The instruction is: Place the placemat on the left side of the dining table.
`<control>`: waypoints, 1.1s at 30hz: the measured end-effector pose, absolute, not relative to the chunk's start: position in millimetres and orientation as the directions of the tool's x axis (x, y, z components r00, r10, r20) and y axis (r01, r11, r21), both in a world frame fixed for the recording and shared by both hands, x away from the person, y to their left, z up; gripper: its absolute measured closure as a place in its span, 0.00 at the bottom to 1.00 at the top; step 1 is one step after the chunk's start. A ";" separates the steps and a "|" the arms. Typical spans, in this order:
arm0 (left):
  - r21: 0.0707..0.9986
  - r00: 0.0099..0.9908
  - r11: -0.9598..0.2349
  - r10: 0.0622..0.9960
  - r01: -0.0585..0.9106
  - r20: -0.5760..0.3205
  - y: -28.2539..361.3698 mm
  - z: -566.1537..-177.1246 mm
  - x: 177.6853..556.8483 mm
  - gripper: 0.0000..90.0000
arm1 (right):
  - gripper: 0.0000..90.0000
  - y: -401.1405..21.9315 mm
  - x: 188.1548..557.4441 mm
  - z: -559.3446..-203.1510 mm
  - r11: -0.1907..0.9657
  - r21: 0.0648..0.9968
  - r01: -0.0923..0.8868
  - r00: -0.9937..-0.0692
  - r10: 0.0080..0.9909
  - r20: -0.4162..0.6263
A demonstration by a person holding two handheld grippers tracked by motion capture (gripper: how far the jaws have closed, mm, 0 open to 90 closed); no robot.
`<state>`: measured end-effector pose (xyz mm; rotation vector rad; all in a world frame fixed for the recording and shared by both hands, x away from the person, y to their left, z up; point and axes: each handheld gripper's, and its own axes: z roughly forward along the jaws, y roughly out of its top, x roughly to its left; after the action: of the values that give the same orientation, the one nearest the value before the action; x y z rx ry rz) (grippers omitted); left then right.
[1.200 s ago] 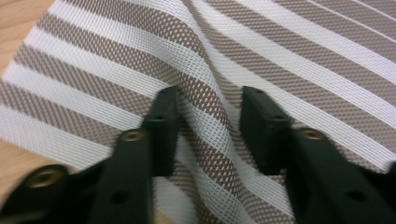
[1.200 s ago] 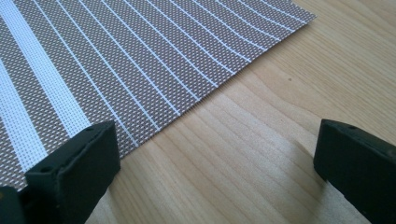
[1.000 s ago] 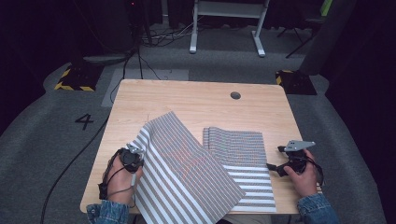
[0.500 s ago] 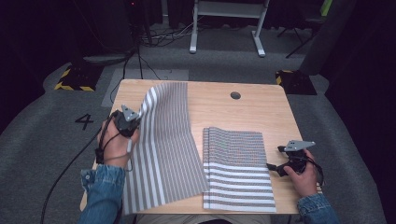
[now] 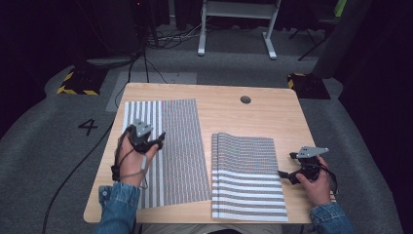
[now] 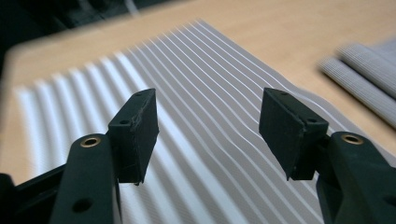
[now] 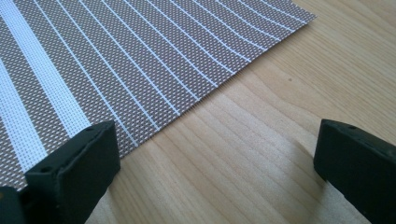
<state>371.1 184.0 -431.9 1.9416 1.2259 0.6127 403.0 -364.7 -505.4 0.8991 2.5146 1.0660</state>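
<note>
Placemat (image 5: 168, 146) – near edge under forearm | folded mat (image 5: 247, 178) – layers indistinct

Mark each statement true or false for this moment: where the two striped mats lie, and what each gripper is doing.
1. Two striped mats lie on the table. True: the left mat and the right mat.
2. The two mats overlap. False: bare wood shows between them.
3. The left gripper clamps the left mat. False: its jaws have just been opening, nothing between them.
4. The right gripper is open. True.
5. The right gripper hovers above the table's round hole. False: it sits beside the right mat's edge.
</note>
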 end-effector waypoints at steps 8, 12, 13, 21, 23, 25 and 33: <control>0.674 0.494 -0.311 0.864 0.670 -0.092 143.6 -476.4 330.5 0.37 | 0.01 -364.7 403.1 -505.4 0.538 0.719 0.439 -0.773 0.635 -0.003; 0.639 0.489 -0.337 0.870 0.691 -0.070 141.5 -484.7 320.5 0.37 | 0.01 -364.7 403.2 -505.5 0.538 0.720 0.438 -0.773 0.634 -0.003; 0.636 0.488 -0.331 0.869 0.697 -0.082 141.8 -485.8 319.0 0.37 | 0.01 -364.7 403.2 -505.4 0.538 0.720 0.438 -0.773 0.634 -0.003; 0.654 0.479 -0.342 0.877 0.674 -0.035 150.6 -494.7 309.1 0.38 | 0.01 -364.7 403.1 -505.4 0.537 0.719 0.440 -0.773 0.635 -0.002; 0.668 0.492 -0.349 0.870 0.657 -0.029 154.2 -496.4 308.9 0.39 | 0.01 -364.7 403.1 -505.4 0.538 0.719 0.440 -0.773 0.635 -0.002; 0.685 0.506 -0.355 0.862 0.636 -0.022 158.6 -498.5 309.6 0.38 | 0.01 -364.7 403.2 -505.5 0.538 0.720 0.438 -0.773 0.634 -0.004; 0.688 0.488 -0.392 0.871 0.610 0.064 175.9 -497.2 313.1 0.39 | 0.01 -364.7 403.1 -505.4 0.538 0.719 0.440 -0.773 0.635 -0.002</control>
<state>313.1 175.9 -497.2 2.1356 1.2153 0.5649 403.1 -364.7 -505.4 0.8990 2.5144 1.0664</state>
